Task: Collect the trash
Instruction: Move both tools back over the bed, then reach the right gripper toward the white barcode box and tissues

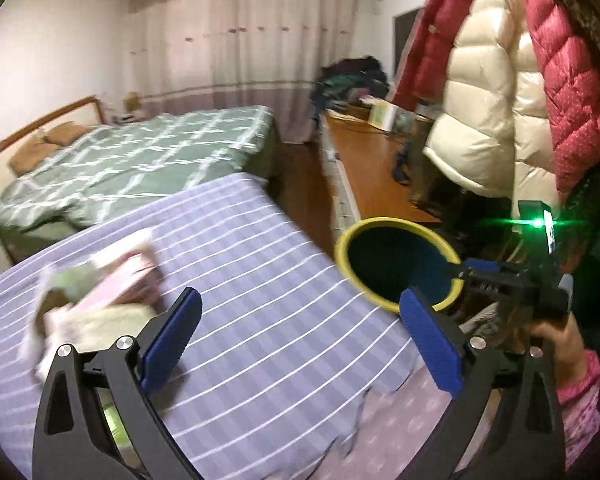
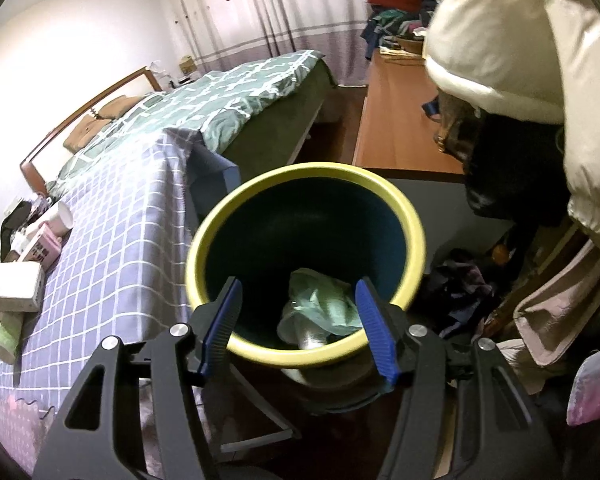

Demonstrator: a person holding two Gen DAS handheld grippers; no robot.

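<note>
Left claw (image 1: 300,336): yours, spread wide and empty, over the striped bed (image 1: 260,280), aimed toward litter (image 1: 100,300).
Right claw (image 2: 300,328): pinching the near rim of your bin (image 2: 412,216) to steady it.

A home bedroom: a bed (image 1: 140,148) with green checked bedding, long curtains (image 1: 240,40) across the far wall, and padded coats (image 1: 496,92) hanging beside a wooden bench (image 1: 376,172).

A dark bin (image 2: 305,264) with a yellow rim fills the middle of the right wrist view, upright and open, with crumpled pale green trash (image 2: 320,308) lying at its bottom. More litter, boxes and cups (image 2: 32,256), sits on the purple checked bed cover at the left edge.
</note>
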